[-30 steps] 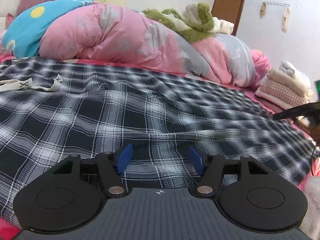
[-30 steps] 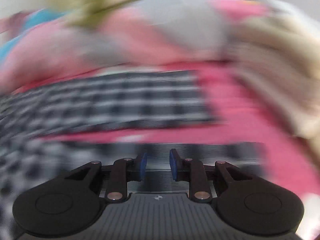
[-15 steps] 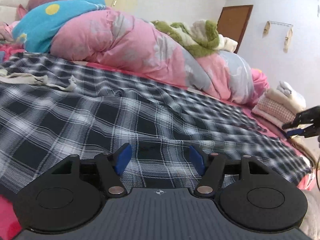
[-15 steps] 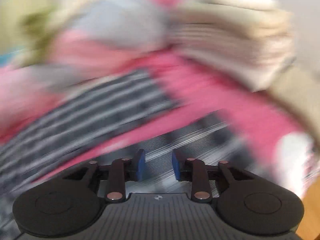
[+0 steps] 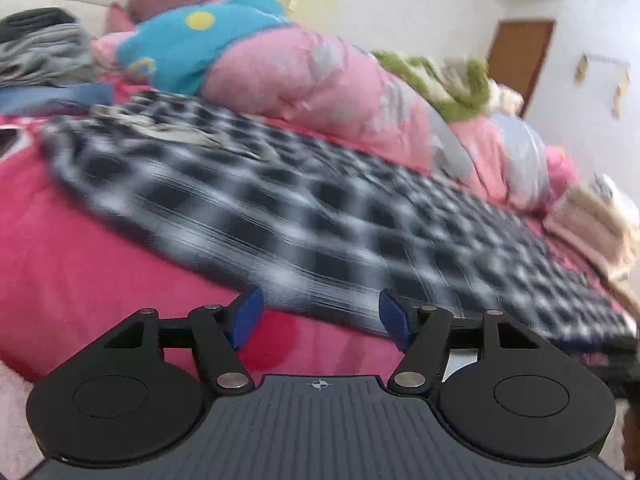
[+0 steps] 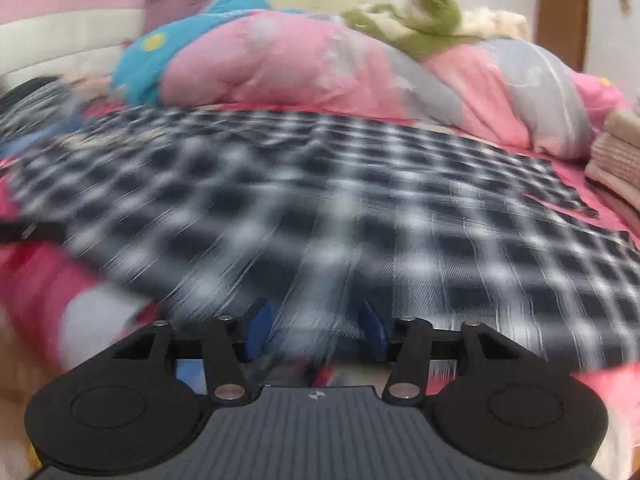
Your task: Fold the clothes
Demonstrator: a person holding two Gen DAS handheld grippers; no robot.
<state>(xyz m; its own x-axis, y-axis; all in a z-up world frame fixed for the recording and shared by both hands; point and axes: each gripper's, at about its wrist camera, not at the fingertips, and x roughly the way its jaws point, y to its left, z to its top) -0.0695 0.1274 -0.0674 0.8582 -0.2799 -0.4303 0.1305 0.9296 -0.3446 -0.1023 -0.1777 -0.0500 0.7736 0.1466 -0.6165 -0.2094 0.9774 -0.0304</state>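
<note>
- Pink bedding [image 5: 92,248] is serving as the work surface, with the plaid garment [image 5: 320,216] lying spread flat across it.
- Nearest the garment's front hem, the left gripper [image 5: 320,314] is hovering with its jaws standing apart and nothing between them; the hem is lying just beyond its blue pads [image 5: 248,314].
- Also at the front hem, the right gripper [image 6: 314,328] is sitting low; its jaws have just been opening, plaid cloth is showing in the gap, and the pads do not appear to be pressing on it.
- Across the bed, the garment's long axis is running side to side, parallel to the rolled quilt [image 6: 280,64] behind it; its pale waistband or label end [image 5: 176,128] is pointing towards the garment's left end.
- Beyond the garment's right end, a stack of folded laundry [image 6: 616,152] is resting close by.
- Risk, judged: a grasp taken in such blurred, fast motion could catch only one layer or miss the hem, so the fold would be coming out skewed.
- Risk, judged: dragging the right end could be nudging the folded stack.
</note>
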